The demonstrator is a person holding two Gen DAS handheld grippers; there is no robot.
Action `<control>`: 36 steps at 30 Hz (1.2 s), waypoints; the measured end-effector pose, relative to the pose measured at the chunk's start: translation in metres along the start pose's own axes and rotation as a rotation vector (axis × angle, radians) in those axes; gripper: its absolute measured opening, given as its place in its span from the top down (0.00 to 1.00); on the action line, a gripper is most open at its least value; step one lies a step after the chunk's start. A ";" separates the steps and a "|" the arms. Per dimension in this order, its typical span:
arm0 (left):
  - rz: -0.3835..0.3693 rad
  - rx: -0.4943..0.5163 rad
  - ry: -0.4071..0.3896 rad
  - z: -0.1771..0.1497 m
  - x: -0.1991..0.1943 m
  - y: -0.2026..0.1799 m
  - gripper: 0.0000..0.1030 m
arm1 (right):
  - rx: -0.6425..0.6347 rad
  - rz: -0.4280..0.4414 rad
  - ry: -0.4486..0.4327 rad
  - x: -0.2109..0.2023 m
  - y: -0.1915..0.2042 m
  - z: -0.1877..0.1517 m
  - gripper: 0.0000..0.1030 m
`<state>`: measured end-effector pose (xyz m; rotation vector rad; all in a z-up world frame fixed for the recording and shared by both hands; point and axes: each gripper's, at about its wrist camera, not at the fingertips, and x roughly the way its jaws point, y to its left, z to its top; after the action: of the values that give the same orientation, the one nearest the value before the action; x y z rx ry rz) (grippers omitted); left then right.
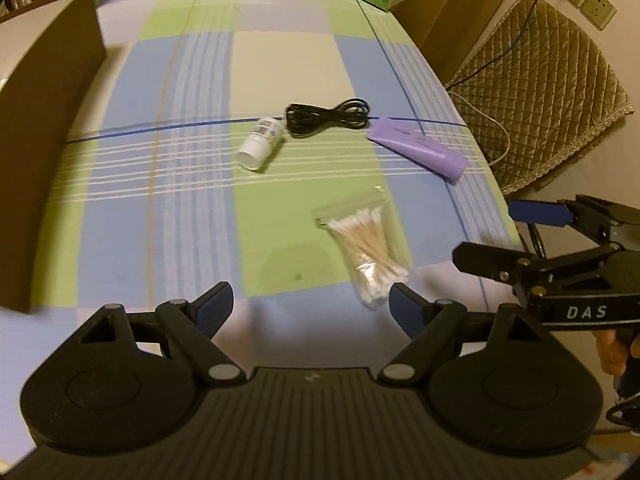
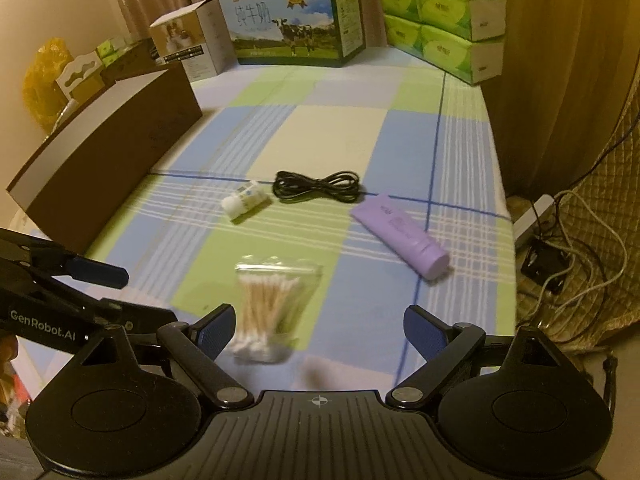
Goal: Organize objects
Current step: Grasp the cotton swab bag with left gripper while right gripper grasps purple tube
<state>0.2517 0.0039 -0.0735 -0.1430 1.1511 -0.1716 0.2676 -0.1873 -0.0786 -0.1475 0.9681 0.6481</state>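
On the checked tablecloth lie a clear bag of cotton swabs, a white bottle on its side, a coiled black cable and a purple tube. My left gripper is open and empty above the near table edge, the swab bag just ahead of its right finger. My right gripper is open and empty, the swab bag close before its left finger. Each gripper shows at the edge of the other's view.
A brown open box stands at the left. A milk carton and stacked green tissue packs line the far edge. A quilted chair and loose cables are to the right of the table.
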 end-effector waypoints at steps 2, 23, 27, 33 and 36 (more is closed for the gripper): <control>-0.014 -0.004 0.004 0.003 0.007 -0.007 0.21 | -0.007 0.004 -0.002 0.002 -0.007 0.002 0.21; 0.041 -0.017 0.035 0.025 0.077 -0.037 0.68 | -0.033 -0.026 0.029 0.045 -0.057 0.022 0.28; 0.044 -0.033 0.026 0.026 0.073 -0.023 0.76 | -0.041 -0.031 0.026 0.060 -0.061 0.033 0.30; 0.101 -0.108 -0.002 0.024 0.063 0.017 0.77 | -0.086 -0.042 0.061 0.088 -0.061 0.042 0.43; 0.133 -0.158 -0.016 0.019 0.056 0.041 0.77 | -0.110 -0.047 0.075 0.097 -0.060 0.044 0.56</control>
<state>0.2941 0.0328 -0.1238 -0.2064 1.1534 0.0380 0.3715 -0.1749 -0.1411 -0.2935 0.9986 0.6565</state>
